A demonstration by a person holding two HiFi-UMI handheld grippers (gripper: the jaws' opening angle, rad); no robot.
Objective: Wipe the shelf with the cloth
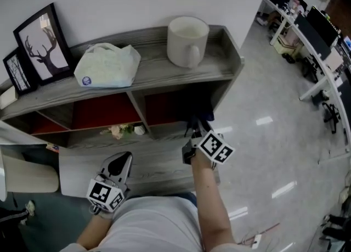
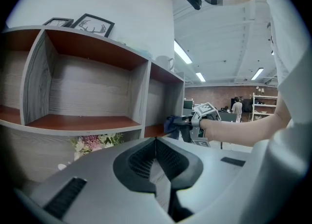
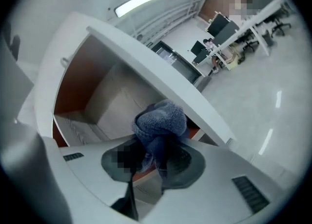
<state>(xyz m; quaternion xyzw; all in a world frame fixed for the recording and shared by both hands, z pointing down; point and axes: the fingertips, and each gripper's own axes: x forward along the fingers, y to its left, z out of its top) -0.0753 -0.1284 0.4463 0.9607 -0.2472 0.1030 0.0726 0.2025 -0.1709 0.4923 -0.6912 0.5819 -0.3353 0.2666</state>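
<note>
— Cloth (image 3: 161,120) first: where does it sit?
— Bunched and blue, it is pinched between the jaws of the right gripper (image 3: 155,155), which reaches into the right-hand compartment of the shelf (image 1: 153,41), over its red floor. Whether the cloth touches that floor is hard to tell from these angles.
— And the left gripper (image 2: 157,145)?
— Its jaws are pressed together with nothing between them. It hangs low in front of the shelf, well apart from the cloth.
— What stands on top?
— A white mug (image 1: 187,41), a white packet (image 1: 107,65) and a framed deer picture (image 1: 43,42).
</note>
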